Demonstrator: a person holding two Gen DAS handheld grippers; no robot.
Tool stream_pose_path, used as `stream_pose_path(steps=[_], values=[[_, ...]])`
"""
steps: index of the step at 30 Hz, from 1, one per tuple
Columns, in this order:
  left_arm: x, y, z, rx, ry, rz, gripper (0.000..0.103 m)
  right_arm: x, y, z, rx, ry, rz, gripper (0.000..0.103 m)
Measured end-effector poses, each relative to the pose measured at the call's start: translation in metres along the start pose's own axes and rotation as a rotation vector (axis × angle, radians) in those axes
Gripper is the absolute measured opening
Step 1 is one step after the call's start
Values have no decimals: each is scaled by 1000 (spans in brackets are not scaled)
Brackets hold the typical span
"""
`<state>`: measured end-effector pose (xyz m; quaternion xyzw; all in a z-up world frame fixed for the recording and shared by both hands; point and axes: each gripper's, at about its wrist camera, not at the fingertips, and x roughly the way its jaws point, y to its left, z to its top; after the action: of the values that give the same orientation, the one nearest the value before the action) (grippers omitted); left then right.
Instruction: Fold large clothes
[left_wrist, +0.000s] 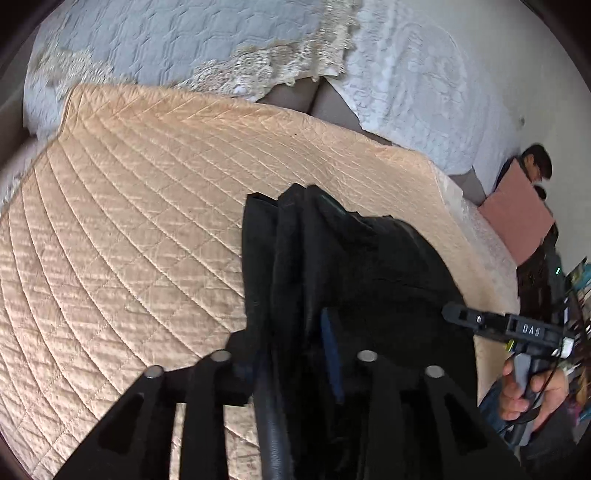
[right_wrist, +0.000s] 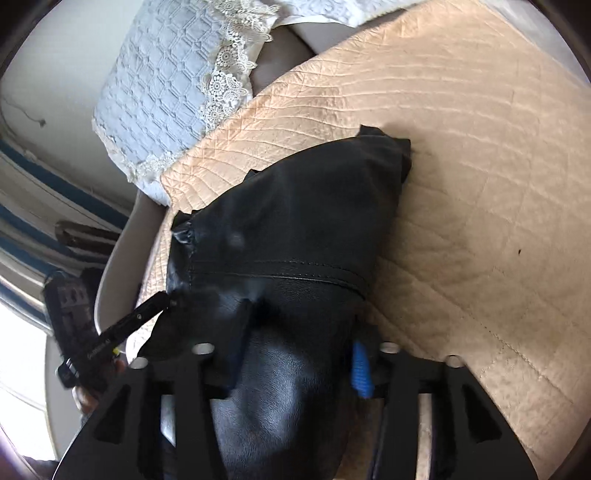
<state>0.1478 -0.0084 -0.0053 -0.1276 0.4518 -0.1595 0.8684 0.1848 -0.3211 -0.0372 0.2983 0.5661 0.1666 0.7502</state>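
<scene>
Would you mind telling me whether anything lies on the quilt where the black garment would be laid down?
Nothing visible does. Both grippers, left and right, are shut on the black leather garment, and the peach quilt around it looks bare; the part under the garment is hidden.

Soft daylight, blown out at a window (right_wrist: 20, 354) on the left edge. Glare shines on the black jacket (right_wrist: 273, 398). Fisheye edges curve and darken; pillows (left_wrist: 155, 40) look slightly blurred.
</scene>
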Motion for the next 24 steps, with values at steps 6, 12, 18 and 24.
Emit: stream_pose_path(steps=[6, 12, 18, 24], values=[[36, 31, 2, -119, 127, -166, 67, 15, -19, 3, 60, 29, 71, 68], [51, 27, 7, -78, 152, -252, 73, 24, -16, 15, 29, 46, 78, 69], [55, 7, 13, 24, 154, -155, 51, 26, -11, 18, 18, 39, 38, 52], [19, -19, 18, 114, 69, -107, 18, 0, 25, 19, -63, -15, -5, 34]])
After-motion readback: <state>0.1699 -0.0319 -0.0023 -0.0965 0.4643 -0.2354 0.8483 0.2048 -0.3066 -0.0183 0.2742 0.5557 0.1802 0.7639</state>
